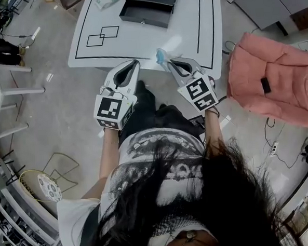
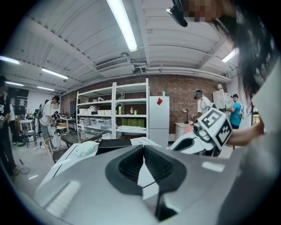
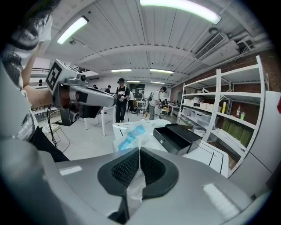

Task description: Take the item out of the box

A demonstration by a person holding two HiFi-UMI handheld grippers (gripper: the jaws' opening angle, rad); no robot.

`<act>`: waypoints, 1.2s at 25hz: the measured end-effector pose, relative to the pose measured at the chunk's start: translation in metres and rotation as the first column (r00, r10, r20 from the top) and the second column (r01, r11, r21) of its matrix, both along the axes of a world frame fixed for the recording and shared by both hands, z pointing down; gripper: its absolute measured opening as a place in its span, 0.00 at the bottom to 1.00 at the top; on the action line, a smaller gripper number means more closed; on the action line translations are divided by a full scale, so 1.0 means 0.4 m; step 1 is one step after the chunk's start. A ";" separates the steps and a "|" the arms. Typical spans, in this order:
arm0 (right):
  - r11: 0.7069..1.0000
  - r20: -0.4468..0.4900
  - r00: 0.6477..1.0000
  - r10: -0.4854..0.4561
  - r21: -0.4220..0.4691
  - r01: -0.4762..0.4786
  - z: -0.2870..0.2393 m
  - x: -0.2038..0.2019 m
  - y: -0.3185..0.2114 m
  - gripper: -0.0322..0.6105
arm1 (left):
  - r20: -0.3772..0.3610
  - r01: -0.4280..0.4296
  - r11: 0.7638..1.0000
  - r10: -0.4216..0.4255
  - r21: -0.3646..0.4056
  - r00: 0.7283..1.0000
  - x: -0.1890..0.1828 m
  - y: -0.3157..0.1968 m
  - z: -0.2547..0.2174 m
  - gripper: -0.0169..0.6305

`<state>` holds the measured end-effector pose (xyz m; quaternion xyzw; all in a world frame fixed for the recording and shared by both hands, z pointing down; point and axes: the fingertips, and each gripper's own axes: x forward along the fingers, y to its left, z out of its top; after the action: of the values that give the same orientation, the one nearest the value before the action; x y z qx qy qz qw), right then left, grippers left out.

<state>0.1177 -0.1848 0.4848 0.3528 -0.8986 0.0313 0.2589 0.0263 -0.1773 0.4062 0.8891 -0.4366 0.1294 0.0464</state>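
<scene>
The clear packet [image 3: 131, 137] with blue inside is pinched by its edge in the right gripper [image 3: 138, 154], out of the black box [image 1: 149, 8], over the near edge of the table [image 1: 190, 37]. It could be dropped if that thin edge slips. Nothing is held in the closed left gripper [image 2: 143, 151].

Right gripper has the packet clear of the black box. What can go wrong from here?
1. The right gripper grips the packet only by its thin film edge, so it may slip out.
2. The packet hangs at the near edge of the table, and a drop could land on the floor.
3. The left gripper is shut and empty, giving no support.
</scene>
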 end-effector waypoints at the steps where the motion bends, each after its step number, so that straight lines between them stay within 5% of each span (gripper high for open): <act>1: 1.000 0.001 1.000 -0.004 0.000 0.004 0.000 0.000 0.010 0.06 | 0.001 0.005 1.000 -0.005 0.001 1.000 0.000 0.009 0.000 0.03; 15: 1.000 0.025 1.000 -0.006 0.008 0.005 -0.018 -0.055 0.098 0.07 | 0.021 0.004 1.000 -0.004 0.000 1.000 -0.053 0.094 -0.008 0.03; 30: 0.996 0.071 0.993 0.091 0.002 -0.091 -0.036 -0.192 0.207 0.06 | 0.011 -0.036 0.999 0.036 -0.026 0.999 -0.236 0.205 0.020 0.03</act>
<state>0.0408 -0.1019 0.4705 0.3928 -0.8903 0.0532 0.2243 -0.0681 -0.0955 0.4143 0.8954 -0.4191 0.1410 0.0529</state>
